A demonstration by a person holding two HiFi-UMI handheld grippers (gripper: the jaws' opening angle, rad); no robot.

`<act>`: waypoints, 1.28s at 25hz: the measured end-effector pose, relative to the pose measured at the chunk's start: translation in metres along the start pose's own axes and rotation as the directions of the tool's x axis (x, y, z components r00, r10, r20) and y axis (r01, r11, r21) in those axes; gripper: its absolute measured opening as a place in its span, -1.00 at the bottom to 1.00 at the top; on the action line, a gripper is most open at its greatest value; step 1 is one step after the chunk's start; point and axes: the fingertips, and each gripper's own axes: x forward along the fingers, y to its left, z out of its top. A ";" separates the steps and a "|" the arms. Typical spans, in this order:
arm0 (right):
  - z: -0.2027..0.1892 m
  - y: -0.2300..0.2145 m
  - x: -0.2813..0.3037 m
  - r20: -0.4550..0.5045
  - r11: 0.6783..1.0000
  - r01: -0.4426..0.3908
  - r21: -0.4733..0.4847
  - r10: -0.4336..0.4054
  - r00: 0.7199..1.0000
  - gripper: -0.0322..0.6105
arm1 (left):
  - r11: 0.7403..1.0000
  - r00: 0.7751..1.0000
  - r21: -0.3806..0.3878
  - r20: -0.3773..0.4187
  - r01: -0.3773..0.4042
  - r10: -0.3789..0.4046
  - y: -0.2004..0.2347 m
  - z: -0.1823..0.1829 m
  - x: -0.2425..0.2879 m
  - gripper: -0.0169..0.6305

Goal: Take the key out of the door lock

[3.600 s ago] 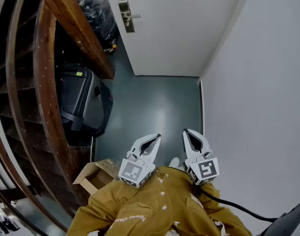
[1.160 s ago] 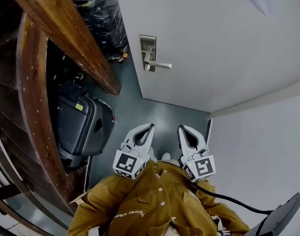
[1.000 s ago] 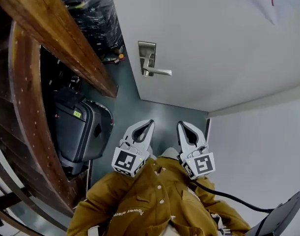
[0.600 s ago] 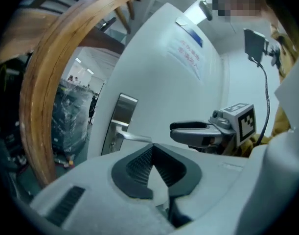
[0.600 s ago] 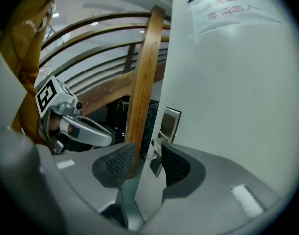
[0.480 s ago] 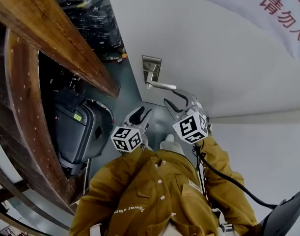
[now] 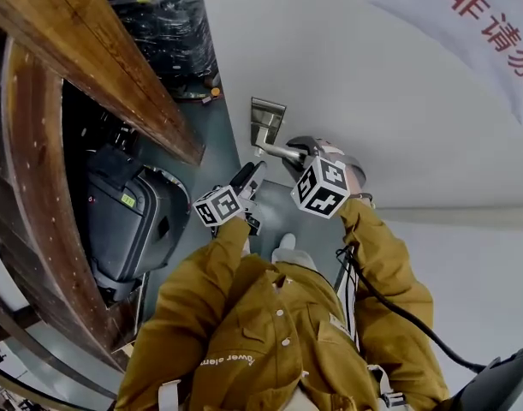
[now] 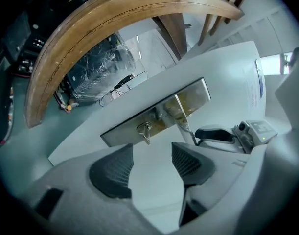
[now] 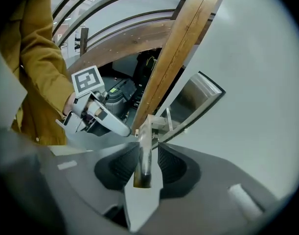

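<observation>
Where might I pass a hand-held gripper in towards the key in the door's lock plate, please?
Free: the bare white door around the small silver key, bordering that end of the brushed-metal lock plate. Crowded: the silver lever handle, where the jaws of the right hand-held gripper are closing around it.

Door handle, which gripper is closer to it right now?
Right. The right gripper has the door handle between its closing jaws. The left gripper, jaws opening and empty, points at the key in the lock, just short of it.

key (image 8: 146, 132) in lock plate (image 8: 122, 127) | handle (image 8: 184, 121) beside it | suitcase (image 7: 128, 221) left of door (image 7: 347, 58)
</observation>
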 end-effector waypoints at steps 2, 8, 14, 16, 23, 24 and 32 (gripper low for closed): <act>0.000 0.000 0.001 -0.014 1.000 -0.020 -0.017 0.020 1.000 -0.51 | 0.998 1.000 -0.054 0.015 0.020 -0.019 0.001 0.001 0.006 -0.21; -0.002 0.001 0.003 -0.038 0.995 -0.097 0.004 0.097 0.995 -0.51 | 0.987 0.997 -0.152 0.054 0.055 -0.047 0.006 0.005 0.016 -0.21; -0.002 0.002 0.003 -0.065 0.990 -0.140 -0.005 0.140 0.988 -0.51 | 0.966 0.990 -0.235 0.105 0.112 -0.090 0.004 0.014 0.024 -0.37; -0.005 0.004 0.004 -0.087 0.988 -0.156 -0.011 0.154 0.984 -0.47 | 0.961 0.988 -0.247 0.115 0.126 -0.100 0.003 0.017 0.027 -0.46; -0.013 0.010 0.010 -0.096 0.983 -0.184 0.001 0.183 0.978 -0.54 | 0.957 0.988 -0.257 0.109 0.138 -0.113 0.002 0.015 0.032 -0.88; -0.013 0.010 0.010 -0.094 0.983 -0.183 0.005 0.182 0.979 -0.55 | 0.959 0.988 -0.248 0.104 0.136 -0.113 0.002 0.016 0.032 -0.88; -0.014 0.009 0.011 -0.113 0.986 -0.167 -0.004 0.165 0.980 -0.55 | 0.998 1.000 -0.062 0.020 -0.001 0.002 0.009 0.013 0.032 -0.89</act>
